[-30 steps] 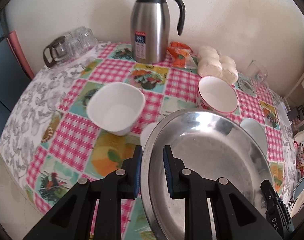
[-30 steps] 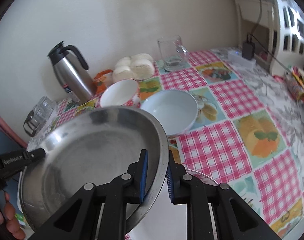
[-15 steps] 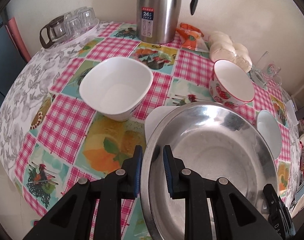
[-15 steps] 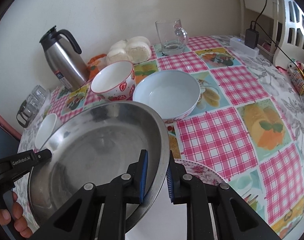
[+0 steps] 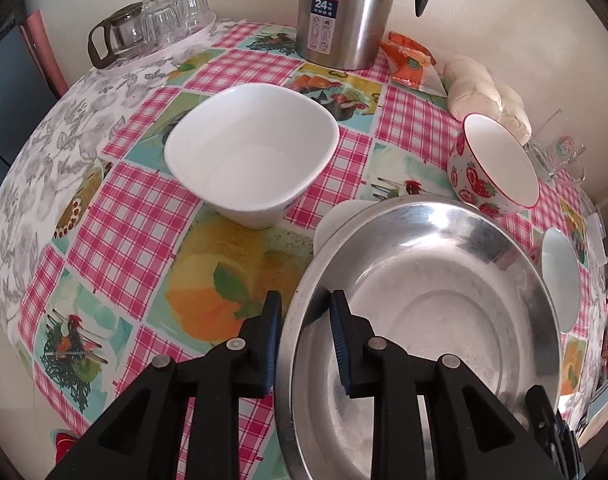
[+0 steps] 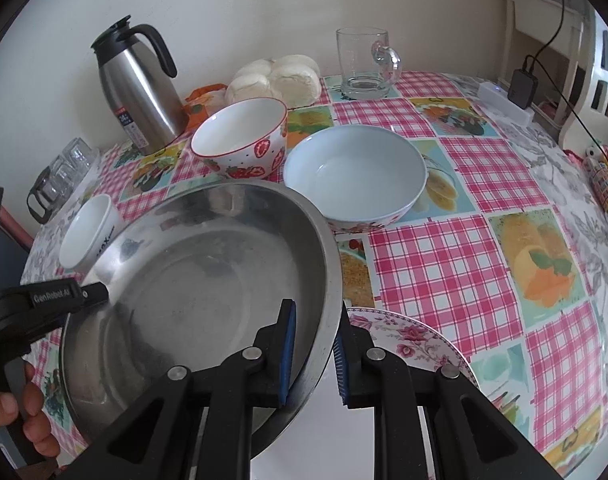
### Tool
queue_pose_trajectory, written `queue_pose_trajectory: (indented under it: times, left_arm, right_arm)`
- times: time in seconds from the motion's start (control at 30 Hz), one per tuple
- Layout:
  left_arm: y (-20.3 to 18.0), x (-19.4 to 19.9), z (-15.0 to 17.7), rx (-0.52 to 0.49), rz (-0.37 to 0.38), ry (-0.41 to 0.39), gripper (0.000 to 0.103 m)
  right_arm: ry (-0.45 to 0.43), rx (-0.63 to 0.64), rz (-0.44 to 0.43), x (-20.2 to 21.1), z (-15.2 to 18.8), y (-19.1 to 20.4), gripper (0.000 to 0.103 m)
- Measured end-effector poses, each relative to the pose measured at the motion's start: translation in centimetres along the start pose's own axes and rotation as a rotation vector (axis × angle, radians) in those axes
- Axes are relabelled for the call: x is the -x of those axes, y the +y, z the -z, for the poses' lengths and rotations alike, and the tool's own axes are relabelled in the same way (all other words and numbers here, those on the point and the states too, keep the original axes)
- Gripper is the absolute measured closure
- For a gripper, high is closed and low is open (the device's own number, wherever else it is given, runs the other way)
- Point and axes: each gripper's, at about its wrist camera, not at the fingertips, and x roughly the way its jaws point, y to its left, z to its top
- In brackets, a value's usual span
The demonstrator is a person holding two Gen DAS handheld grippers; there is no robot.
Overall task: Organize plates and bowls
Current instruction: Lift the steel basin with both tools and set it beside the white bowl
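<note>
Two grippers are on one big steel basin (image 5: pixel 424 312), a shiny round thing with a shallow flat bottom and a rolled rim, scuffed and dull in the middle. It's round so no real long axis, mouth facing up and tipped a bit, over the checkered tablecloth (image 5: pixel 115 216) and partly above a flowered plate (image 6: pixel 416 344). The left gripper (image 5: pixel 304 336) straddles the rim on one side and its jaws are opening, with a gap showing between the pads and the metal. The right gripper (image 6: pixel 314 354) is clamped on the opposite rim, one pad inside the basin and one outside. Past the basin sit a pale blue bowl (image 6: pixel 356 176), a square white bowl (image 5: pixel 251 152), and a strawberry bowl (image 6: pixel 239 136), all upright on the table.
</note>
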Motion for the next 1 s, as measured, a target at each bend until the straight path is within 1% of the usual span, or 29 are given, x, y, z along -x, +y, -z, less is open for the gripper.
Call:
queue_pose_trajectory:
  times: [0.7, 1.0]
  left_arm:
    - [1.3, -1.0, -1.2, 0.044, 0.011, -0.005, 0.076]
    - [1.4, -1.8, -1.6, 0.050, 0.000, 0.013, 0.076]
  right_arm:
    - [-0.001, 0.035, 0.019, -1.2, -0.2, 1.4, 0.082]
    - [-0.018, 0.049, 0.023, -1.6, -0.5, 1.9, 0.082]
